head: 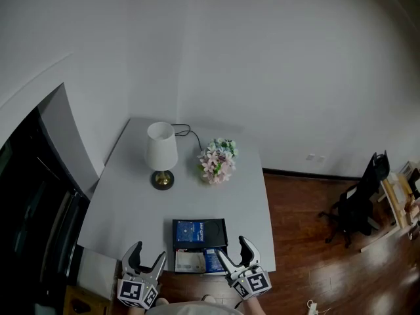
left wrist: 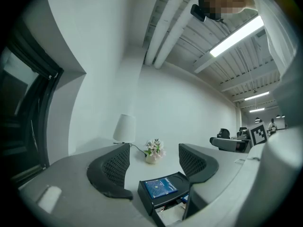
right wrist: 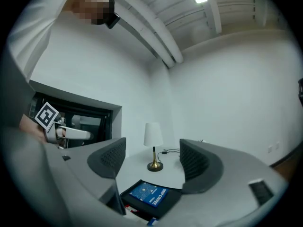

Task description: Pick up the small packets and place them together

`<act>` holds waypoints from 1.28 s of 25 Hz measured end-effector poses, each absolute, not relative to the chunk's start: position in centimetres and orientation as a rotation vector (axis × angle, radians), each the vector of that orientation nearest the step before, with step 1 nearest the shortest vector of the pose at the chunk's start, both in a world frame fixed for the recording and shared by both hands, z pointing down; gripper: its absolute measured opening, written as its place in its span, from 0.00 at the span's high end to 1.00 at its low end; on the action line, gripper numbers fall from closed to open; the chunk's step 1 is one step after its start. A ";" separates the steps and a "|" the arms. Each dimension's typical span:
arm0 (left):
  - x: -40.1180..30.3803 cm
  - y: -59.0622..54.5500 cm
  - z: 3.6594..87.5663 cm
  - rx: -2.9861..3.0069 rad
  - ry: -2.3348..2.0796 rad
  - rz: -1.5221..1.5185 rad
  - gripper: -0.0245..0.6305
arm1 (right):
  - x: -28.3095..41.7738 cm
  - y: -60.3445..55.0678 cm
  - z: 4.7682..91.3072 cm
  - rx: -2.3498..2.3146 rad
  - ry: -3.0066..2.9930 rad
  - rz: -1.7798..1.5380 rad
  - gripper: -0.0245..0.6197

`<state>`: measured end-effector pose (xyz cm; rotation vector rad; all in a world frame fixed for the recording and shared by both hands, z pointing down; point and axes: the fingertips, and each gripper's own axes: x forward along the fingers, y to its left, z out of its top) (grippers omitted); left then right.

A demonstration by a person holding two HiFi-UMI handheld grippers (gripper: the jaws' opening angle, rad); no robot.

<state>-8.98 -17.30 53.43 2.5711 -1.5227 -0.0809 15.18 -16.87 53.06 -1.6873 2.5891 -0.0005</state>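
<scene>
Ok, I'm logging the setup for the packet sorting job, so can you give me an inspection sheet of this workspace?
Surface: pale table, mostly bare.
Job's things: open black box at the near edge; a blue packet on its far half, white and blue packets in its near half.
Clutter: lamp and flowers at the back.
Grippers: left gripper and right gripper both open, empty, at the near edge.
Cables: one cord behind the lamp.
Surroundings: white wall, wood floor, office chair on the right, dark window on the left.
</scene>
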 end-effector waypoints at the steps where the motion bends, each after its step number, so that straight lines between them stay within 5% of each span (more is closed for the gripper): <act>1: -8.8 -17.3 53.5 2.574 -1.521 -0.076 0.48 | 15.2 -16.8 53.8 -1.690 2.634 -0.020 0.42; 8: -7.8 -17.2 53.8 2.567 -1.506 -0.077 0.48 | 13.1 -15.4 68.8 -1.558 3.329 -0.566 0.45; 21: -8.6 -16.2 54.0 2.541 -1.551 -0.049 0.48 | 12.7 -16.0 82.5 -1.182 4.085 -0.762 0.49; 23: -8.9 -16.3 54.1 2.535 -1.560 -0.049 0.48 | 13.2 -16.4 82.0 -1.302 4.035 -0.751 0.62; 24: -9.0 -16.3 54.2 2.532 -1.562 -0.048 0.48 | 13.7 -16.7 81.9 -1.375 4.004 -0.736 0.93; 32: -9.3 -16.6 54.5 2.518 -1.560 -0.059 0.48 | 13.7 -15.8 81.6 -1.421 3.908 -0.860 0.94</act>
